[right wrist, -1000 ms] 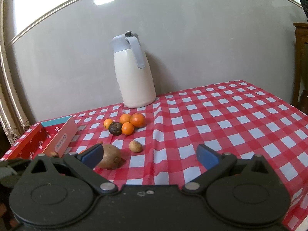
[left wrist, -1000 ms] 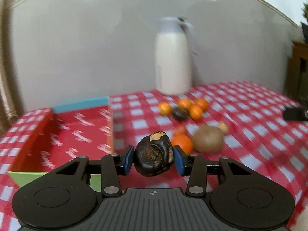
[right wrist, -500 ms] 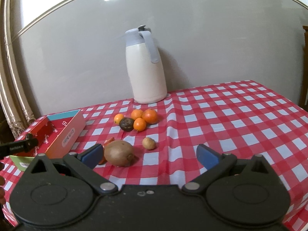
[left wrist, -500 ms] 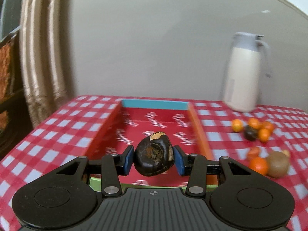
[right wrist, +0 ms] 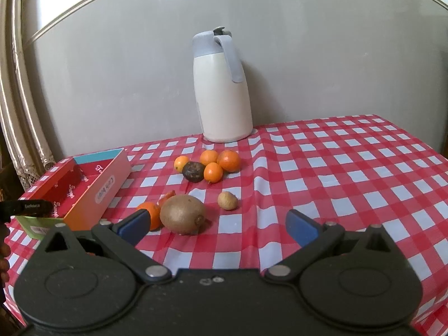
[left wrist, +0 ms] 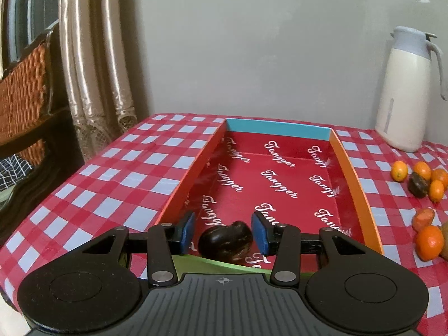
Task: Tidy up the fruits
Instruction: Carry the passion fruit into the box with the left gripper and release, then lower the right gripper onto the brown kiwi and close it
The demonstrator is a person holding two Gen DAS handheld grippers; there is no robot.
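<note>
Lying crosswise on the floor of the red box [left wrist: 361, 196] at its near end, the dark fruit [left wrist: 225, 240] sits between the narrowly parted pads [left wrist: 186, 231] of my left gripper [left wrist: 223, 231], seemingly just clear of them, while my right gripper [right wrist: 218, 224] gapes wide and empty beside the kiwi [right wrist: 183, 214].

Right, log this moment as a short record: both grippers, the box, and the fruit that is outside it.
left gripper: open, over the box's near end
dark wrinkled fruit: low inside the box, between the pads, gap visible at one pad
red printed cardboard box: no other fruit seen inside
right gripper: open, empty
brown fuzzy kiwi: on the red checked tablecloth, outside the box
small orange citrus cluster: around a second dark fruit, before the white jug
</note>
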